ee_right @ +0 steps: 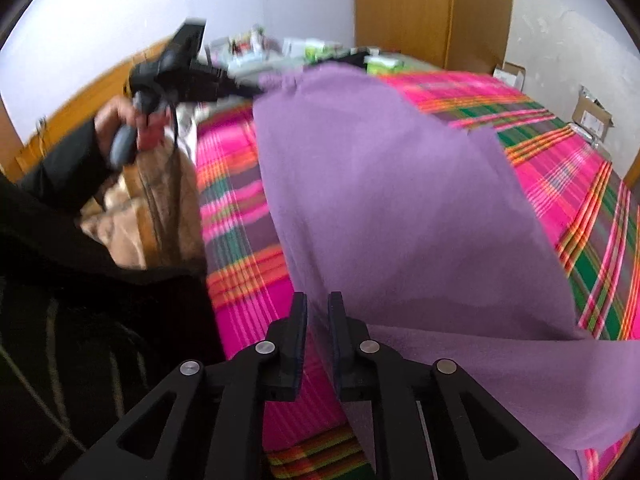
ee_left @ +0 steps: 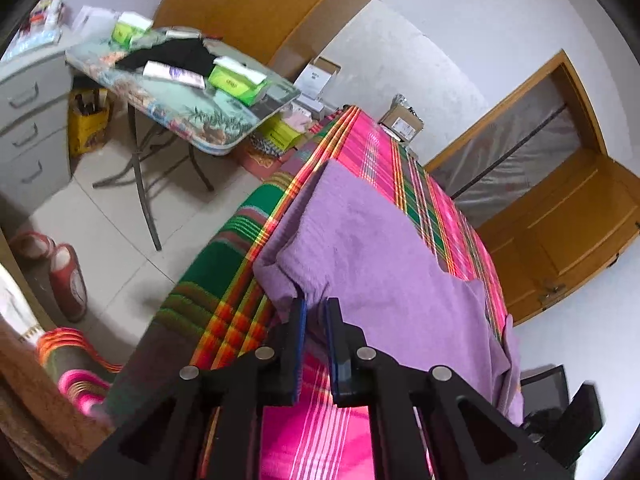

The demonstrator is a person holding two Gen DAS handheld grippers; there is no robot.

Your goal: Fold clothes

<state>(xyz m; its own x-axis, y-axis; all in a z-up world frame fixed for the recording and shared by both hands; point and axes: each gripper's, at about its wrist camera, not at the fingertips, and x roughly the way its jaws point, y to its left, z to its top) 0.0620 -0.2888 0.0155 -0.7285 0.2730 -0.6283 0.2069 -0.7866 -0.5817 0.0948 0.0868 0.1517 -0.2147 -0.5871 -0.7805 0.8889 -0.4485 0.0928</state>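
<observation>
The purple fleece garment (ee_left: 372, 248) hung lifted over the plaid-covered bed (ee_left: 224, 264), pinched at one edge by the left gripper (ee_left: 316, 312) and at another by the right gripper (ee_right: 318, 308), both jaws nearly closed on thin cloth. So shallow a bite could slip, dropping a corner and skewing the fold.

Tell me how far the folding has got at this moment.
Early stage. No finished fold shows: the purple garment hangs lifted over the plaid bedspread. In hand: the left gripper and right gripper each pinch an edge of it. Left: lay it flat, fold it.
</observation>
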